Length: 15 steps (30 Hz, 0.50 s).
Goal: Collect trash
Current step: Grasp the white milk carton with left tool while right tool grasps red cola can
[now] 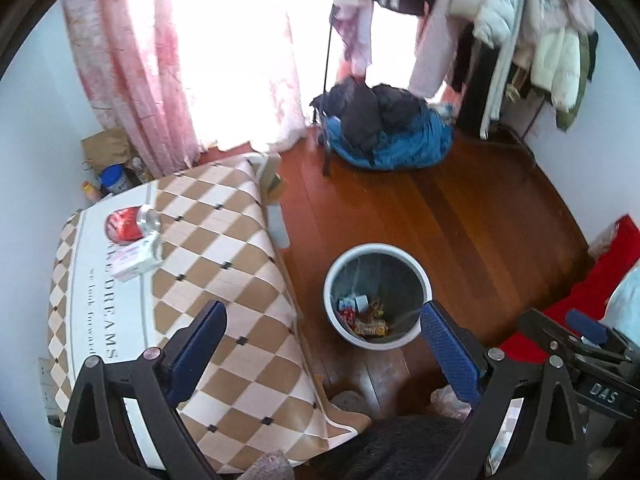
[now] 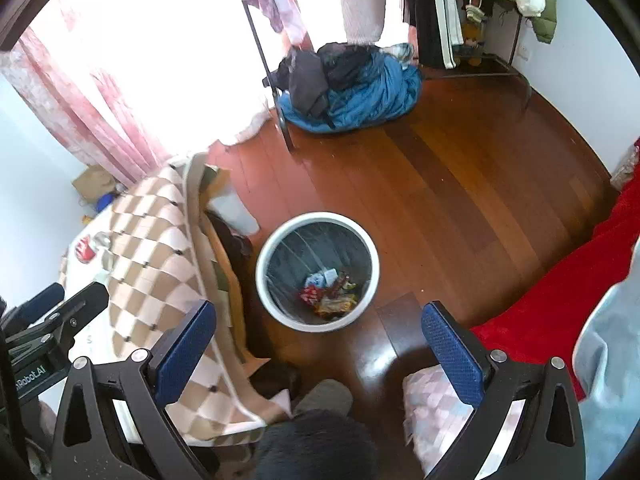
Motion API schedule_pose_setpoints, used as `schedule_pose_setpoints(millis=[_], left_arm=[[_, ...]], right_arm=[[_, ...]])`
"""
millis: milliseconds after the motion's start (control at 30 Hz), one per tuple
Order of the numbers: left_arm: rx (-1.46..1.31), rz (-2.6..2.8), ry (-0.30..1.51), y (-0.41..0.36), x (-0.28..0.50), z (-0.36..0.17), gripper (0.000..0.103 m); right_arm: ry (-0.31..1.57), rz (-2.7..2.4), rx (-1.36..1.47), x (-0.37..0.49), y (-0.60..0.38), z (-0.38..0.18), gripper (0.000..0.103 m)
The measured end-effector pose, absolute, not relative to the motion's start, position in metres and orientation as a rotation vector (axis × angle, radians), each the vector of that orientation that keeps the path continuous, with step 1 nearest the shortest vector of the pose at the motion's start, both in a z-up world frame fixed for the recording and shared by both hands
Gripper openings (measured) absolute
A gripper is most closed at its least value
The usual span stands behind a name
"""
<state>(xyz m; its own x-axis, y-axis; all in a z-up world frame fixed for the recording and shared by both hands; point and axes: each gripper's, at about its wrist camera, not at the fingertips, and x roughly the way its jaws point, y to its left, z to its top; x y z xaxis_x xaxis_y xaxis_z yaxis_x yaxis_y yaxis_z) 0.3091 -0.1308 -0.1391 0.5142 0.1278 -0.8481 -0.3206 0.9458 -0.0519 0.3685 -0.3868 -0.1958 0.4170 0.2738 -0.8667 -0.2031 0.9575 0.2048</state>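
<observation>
Left gripper [image 1: 322,344]: jaws spread wide, nothing between the blue pads. Right gripper [image 2: 318,344]: same, wide apart and empty. Both are held high, looking down over the table edge and the floor.

Near: checked tablecloth [image 1: 224,280] covering the low table on the left. Its white band carries printed text, partly legible: "DREAMS" and below it "we look forward". Each gripper's body shows in the other's view, with lettering "DAS" on the right one and "Robot.AI" on the left one.

Middle: white waste bin [image 2: 370,248] on the wooden floor [image 1: 460,220], just right of the table, dark liner inside. Wrappers [image 2: 330,292] lie at the bottom.

On the table, left and farther from the bin: a red can [image 1: 128,222] on its side, touching a small white carton [image 1: 134,260] with pink print too blurred to read. Judged to be the trash left to collect.

Far: blue bedding heap [image 1: 388,140] on the floor, pink curtain, hanging coats.

Risks, as judgement:
- Can lies on its side, so a poorly centred pinch could roll it off toward the wall.
- Carton touches the can; closing on one may shove the other.
- Cloth could drag if a fingertip catches it.
- A release made short of the bin rim would drop the item on the floor.
</observation>
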Motion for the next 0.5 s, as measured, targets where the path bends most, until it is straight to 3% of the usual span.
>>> schedule_pose_setpoints(millis=[267, 500], left_arm=[[-0.240, 0.446, 0.964, -0.049, 0.275, -0.144, 0.099], [-0.329, 0.704, 1.059, 0.089, 0.236, -0.219, 0.099]], right_arm=[[1.064, 0.408, 0.092, 0.340, -0.329, -0.161, 0.103], [1.120, 0.586, -0.088, 0.347, -0.187, -0.181, 0.103]])
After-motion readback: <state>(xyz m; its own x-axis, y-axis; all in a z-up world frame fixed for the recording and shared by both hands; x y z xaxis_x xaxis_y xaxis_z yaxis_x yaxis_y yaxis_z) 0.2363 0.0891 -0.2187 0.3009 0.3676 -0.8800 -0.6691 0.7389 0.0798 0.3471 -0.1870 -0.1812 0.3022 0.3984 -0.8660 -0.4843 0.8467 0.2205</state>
